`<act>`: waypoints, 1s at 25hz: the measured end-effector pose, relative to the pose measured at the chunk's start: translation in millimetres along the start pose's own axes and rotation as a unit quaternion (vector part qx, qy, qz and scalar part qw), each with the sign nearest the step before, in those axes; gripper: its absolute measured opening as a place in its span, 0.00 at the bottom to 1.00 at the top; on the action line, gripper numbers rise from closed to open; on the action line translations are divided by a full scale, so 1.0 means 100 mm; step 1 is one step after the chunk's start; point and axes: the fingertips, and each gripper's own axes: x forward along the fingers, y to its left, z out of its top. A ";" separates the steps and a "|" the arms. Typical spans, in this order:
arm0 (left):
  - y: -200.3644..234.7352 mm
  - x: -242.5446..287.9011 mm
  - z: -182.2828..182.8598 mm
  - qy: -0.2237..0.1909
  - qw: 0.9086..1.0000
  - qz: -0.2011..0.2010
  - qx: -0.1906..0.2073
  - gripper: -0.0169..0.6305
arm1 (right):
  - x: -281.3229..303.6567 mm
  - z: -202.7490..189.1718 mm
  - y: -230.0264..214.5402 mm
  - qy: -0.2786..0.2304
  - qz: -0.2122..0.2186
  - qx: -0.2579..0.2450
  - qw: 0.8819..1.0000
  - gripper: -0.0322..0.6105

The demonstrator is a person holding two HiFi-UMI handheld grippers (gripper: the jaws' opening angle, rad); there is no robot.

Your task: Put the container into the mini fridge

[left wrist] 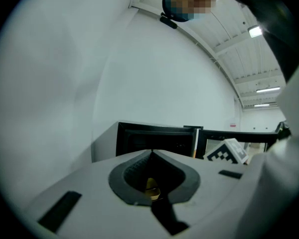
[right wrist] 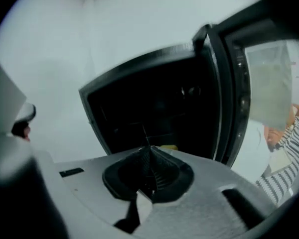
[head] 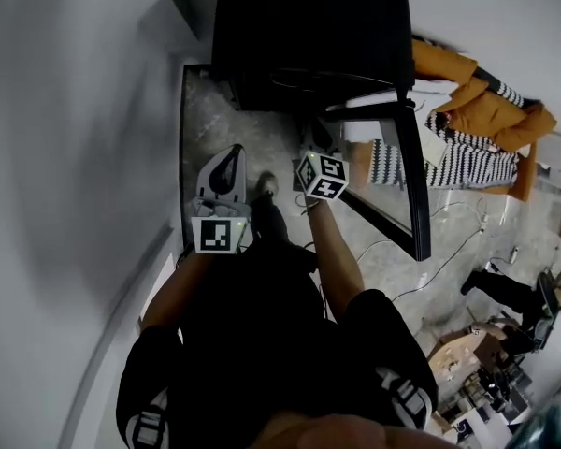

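Grey speckled floor (head: 262, 124) runs along a white wall (head: 75, 157), and the black mini fridge (head: 299, 26) stands against it with its door (head: 416, 190) swung wide to the right, which leaves the cabinet open for loading. My left gripper (left wrist: 150, 152) is clenched on nothing, its jaws meeting at the tip; it hangs off to the left of the fridge front, I judge so as to stay out of the working hand's way. My right gripper (right wrist: 149, 151) is clenched and empty too, aimed straight into the dark interior. Just past its tip, low inside the cabinet, sits a small yellowish shape (right wrist: 167, 147) that I take for the container, though it is too small to be sure. If so, it is already in the fridge, and closing the door looks like what remains.
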 end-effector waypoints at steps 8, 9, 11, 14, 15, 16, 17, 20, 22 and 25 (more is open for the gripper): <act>0.11 -0.28 0.70 -0.033 0.999 0.013 0.015 0.03 | -0.84 0.64 0.27 -0.060 0.013 0.015 0.998 0.05; 0.12 -0.32 0.79 -0.035 0.999 0.015 0.017 0.03 | -0.95 0.71 0.32 -0.068 0.014 0.014 0.998 0.05; 0.13 -0.39 0.91 -0.036 0.999 0.017 0.018 0.03 | -1.16 0.84 0.41 -0.082 0.013 0.013 0.996 0.05; 0.12 -0.44 1.02 -0.041 0.999 0.010 0.026 0.03 | -1.40 1.01 0.55 -0.102 0.017 0.009 0.995 0.05; 0.11 -0.45 1.05 -0.044 0.999 0.006 0.028 0.03 | -1.46 1.06 0.59 -0.107 0.020 0.007 0.994 0.05; 0.11 -0.46 1.08 -0.047 0.998 0.002 0.029 0.03 | -1.51 1.10 0.63 -0.112 0.024 0.004 0.993 0.05; 0.10 -0.48 1.10 -0.049 0.998 0.001 0.030 0.03 | -1.55 1.13 0.66 -0.116 0.027 0.001 0.993 0.05; 0.11 -0.48 1.14 -0.057 0.998 0.004 0.031 0.03 | -1.60 1.21 0.72 -0.127 0.031 -0.006 0.991 0.05; 0.11 -0.46 1.12 -0.057 0.998 0.005 0.034 0.03 | -1.59 1.26 0.74 -0.133 0.030 -0.008 0.991 0.05; 0.11 -0.44 1.10 -0.055 0.998 0.002 0.034 0.03 | -1.60 1.32 0.76 -0.138 0.031 -0.002 0.990 0.05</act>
